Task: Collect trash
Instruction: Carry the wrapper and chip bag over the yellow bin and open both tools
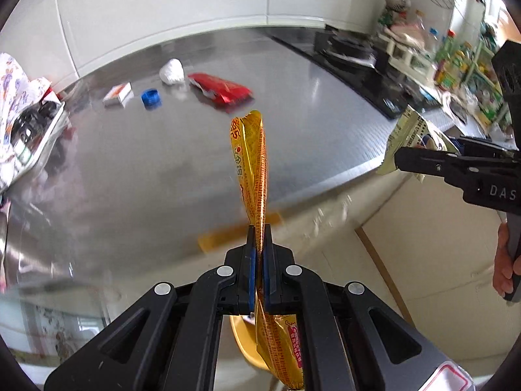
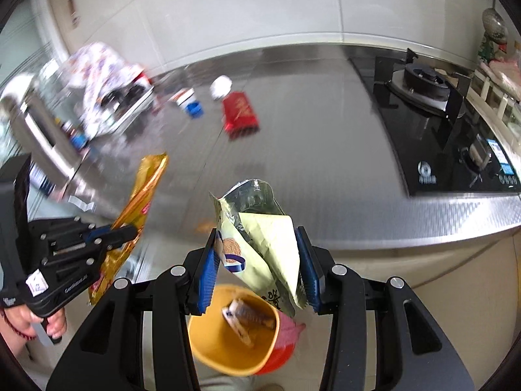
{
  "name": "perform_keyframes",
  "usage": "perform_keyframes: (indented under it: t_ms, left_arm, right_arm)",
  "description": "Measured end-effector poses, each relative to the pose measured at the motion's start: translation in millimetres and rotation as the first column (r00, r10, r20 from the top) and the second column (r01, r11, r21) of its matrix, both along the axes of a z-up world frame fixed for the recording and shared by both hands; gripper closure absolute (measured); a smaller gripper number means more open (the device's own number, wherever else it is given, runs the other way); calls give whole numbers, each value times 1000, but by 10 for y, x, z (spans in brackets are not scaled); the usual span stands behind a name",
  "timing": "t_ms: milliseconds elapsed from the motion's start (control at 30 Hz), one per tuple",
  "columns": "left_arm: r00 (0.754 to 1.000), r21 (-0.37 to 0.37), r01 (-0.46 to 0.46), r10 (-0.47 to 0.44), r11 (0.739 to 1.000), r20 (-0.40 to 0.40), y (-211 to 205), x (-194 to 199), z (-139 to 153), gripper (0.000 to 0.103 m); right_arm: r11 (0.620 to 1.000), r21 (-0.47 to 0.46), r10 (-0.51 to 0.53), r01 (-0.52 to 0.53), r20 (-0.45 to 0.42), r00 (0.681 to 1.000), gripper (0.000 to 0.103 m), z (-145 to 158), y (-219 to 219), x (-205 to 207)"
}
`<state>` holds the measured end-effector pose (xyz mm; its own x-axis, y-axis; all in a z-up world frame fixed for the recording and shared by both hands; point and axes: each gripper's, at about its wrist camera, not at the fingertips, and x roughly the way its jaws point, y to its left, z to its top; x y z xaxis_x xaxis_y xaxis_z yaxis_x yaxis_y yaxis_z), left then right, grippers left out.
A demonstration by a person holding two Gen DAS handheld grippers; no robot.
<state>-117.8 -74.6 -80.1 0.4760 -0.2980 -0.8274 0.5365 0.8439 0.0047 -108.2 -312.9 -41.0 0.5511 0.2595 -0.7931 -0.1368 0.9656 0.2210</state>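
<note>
My left gripper is shut on an orange-gold snack wrapper, held upright past the counter's front edge; it also shows in the right wrist view. My right gripper has its jaws parted around a pale yellow-green snack bag, which hangs between the pads above a yellow bin that holds a wrapper. From the left wrist view the right gripper looks closed on that bag. On the counter lie a red packet, a crumpled white paper, a blue cap and a small box.
The steel counter has a black gas hob at the right. A dish rack under a patterned cloth stands at the left. Bottles and jars crowd the far right shelf.
</note>
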Motion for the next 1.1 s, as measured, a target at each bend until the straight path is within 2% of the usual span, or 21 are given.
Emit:
perform_keyframes:
  t_ms: [233,400,667,900,1100]
  left_arm:
    - [997,98,6,2,995,-81,80,-571,-349,99]
    - [986,168,45,-17,985,-164,165,-773,-679,99]
    - [955,244,142,-68,959,-288,216,-774,-1343,99]
    - [926,245,217,-120,945,-358,186,-682,-1923,99]
    - [899,249,219,-96,943,-427,213,-573,-2416,99]
  right_arm:
    - [991,1,135,-135,-68,989,56,-326,141,-551]
    - [980,-1,199,-201,-151,968,56,-644,239,-790]
    - [963,-4,258,-269,-266,929,56,-1195,385,-886]
    - [959,-4,265,-283,-339,903,56,-1777,550,-830]
    - [967,11,236,-255,-421,876,55,-2325,626,-712]
